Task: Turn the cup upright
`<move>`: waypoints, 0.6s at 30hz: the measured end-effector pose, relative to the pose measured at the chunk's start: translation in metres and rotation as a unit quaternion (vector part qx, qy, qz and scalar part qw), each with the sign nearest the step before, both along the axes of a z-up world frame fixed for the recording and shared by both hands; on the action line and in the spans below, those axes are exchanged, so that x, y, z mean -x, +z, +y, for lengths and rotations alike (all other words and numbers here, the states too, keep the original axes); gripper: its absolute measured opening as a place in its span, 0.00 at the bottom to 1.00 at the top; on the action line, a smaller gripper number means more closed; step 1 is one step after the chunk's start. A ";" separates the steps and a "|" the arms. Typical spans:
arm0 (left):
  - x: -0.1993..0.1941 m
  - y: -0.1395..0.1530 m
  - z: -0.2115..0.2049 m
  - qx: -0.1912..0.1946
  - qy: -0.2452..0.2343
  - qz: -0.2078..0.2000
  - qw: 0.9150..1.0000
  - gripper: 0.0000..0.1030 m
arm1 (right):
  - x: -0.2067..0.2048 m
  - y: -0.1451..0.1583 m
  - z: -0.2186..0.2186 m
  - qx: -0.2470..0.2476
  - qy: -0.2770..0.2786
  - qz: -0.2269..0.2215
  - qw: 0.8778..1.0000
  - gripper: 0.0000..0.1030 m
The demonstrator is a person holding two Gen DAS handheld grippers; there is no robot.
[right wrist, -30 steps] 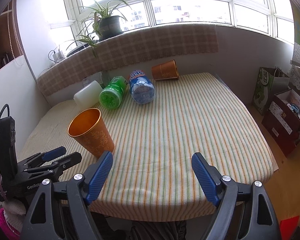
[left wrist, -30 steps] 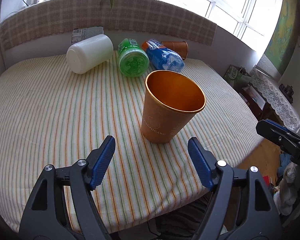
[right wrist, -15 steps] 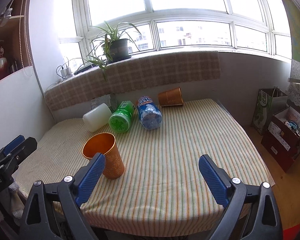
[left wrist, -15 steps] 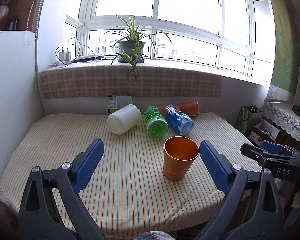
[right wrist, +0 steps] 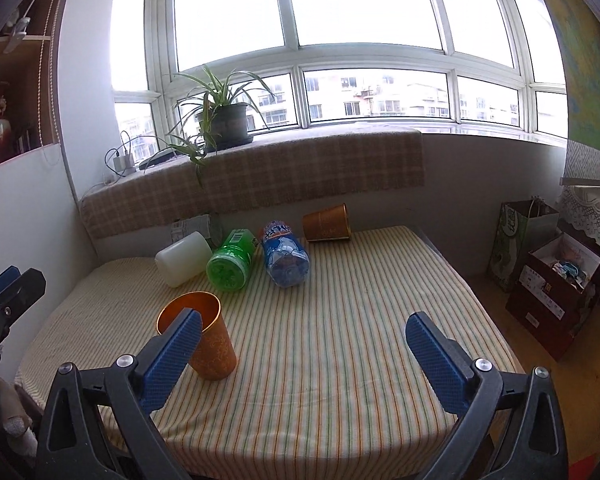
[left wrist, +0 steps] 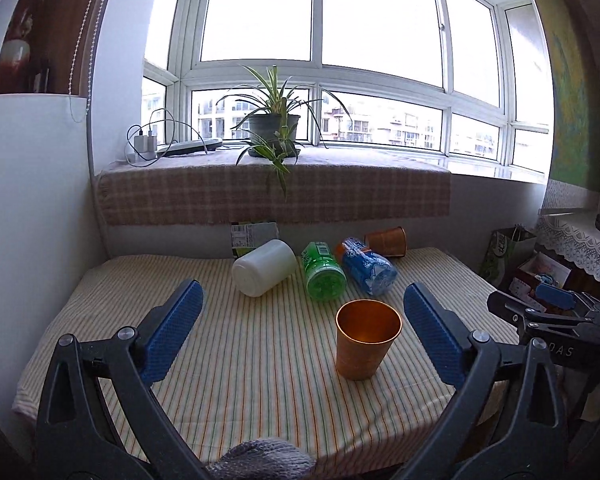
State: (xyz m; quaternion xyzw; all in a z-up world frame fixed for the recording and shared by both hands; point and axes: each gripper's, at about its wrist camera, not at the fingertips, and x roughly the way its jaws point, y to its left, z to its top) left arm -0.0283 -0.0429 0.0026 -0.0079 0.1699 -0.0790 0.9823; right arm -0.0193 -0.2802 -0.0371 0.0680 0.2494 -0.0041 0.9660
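Note:
An orange metal cup (left wrist: pixel 366 338) stands upright, mouth up, on the striped tablecloth near the front of the table; it also shows in the right wrist view (right wrist: pixel 204 340). My left gripper (left wrist: pixel 300 322) is open and empty, held back from the cup and above the table's front edge. My right gripper (right wrist: pixel 302 350) is open and empty, to the right of the cup. A second orange cup (left wrist: pixel 386 241) lies on its side at the back of the table, also seen in the right wrist view (right wrist: pixel 327 224).
A white jar (left wrist: pixel 264 266), a green bottle (left wrist: pixel 323 277) and a blue-labelled bottle (left wrist: pixel 367 266) lie on their sides at the back. The table (right wrist: pixel 360 380) ends at right; bags and boxes (right wrist: pixel 548 280) stand on the floor. A potted plant (left wrist: pixel 274 128) sits on the sill.
Both grippers have pulled back and up from the table, so the upright cup looks smaller and farther. The cup has stayed upright in place. Both jaws stay open.

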 end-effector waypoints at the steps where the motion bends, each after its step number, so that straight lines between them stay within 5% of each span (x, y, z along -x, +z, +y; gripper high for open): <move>1: 0.001 0.000 0.000 0.001 0.001 0.000 1.000 0.99 | 0.000 0.000 -0.001 -0.001 0.000 0.001 1.000 1.00; 18: 0.000 0.001 0.004 0.001 0.009 0.001 1.000 0.99 | -0.003 -0.003 0.000 -0.005 0.002 0.009 1.000 1.00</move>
